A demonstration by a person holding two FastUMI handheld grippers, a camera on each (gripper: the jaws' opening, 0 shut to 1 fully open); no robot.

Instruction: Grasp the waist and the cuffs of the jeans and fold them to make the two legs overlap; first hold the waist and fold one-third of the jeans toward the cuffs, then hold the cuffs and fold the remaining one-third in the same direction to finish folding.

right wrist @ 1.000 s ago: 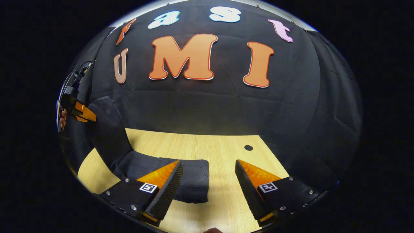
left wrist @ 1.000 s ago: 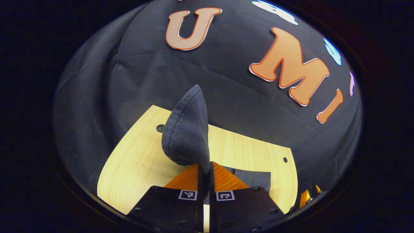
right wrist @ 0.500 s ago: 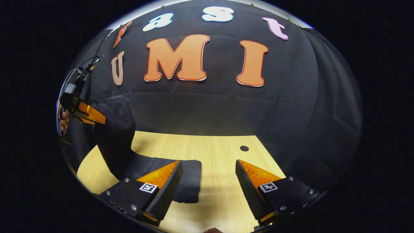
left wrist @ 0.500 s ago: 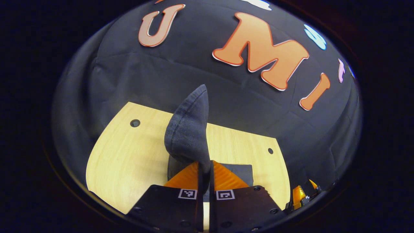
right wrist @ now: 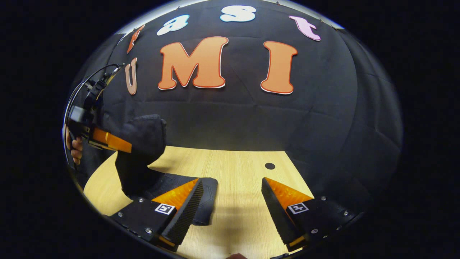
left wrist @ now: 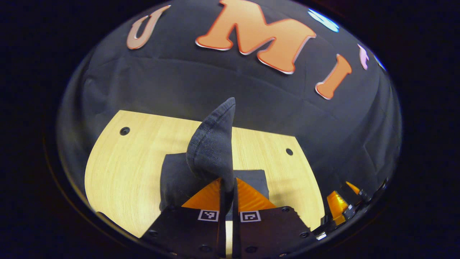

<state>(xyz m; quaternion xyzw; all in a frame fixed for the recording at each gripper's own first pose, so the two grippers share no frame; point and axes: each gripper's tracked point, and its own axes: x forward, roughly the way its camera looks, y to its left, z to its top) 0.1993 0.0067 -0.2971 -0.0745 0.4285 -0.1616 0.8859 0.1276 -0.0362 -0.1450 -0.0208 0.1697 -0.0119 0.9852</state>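
Left tool [left wrist: 226, 185] clamps one cuff [left wrist: 212, 142] of the jeans [right wrist: 172, 185] — right tool [right wrist: 231, 207], jaws apart, holds nothing.

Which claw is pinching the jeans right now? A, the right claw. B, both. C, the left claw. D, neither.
C: the left claw is shut on a raised flap of the jeans, while the right claw hangs open above the table, its fingers apart with nothing between them.

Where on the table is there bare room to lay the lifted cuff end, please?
Bare wood lies right of the folded jeans toward the round hole, and along the table by the wall. It is crowded at left, where the left claw holds denim up.
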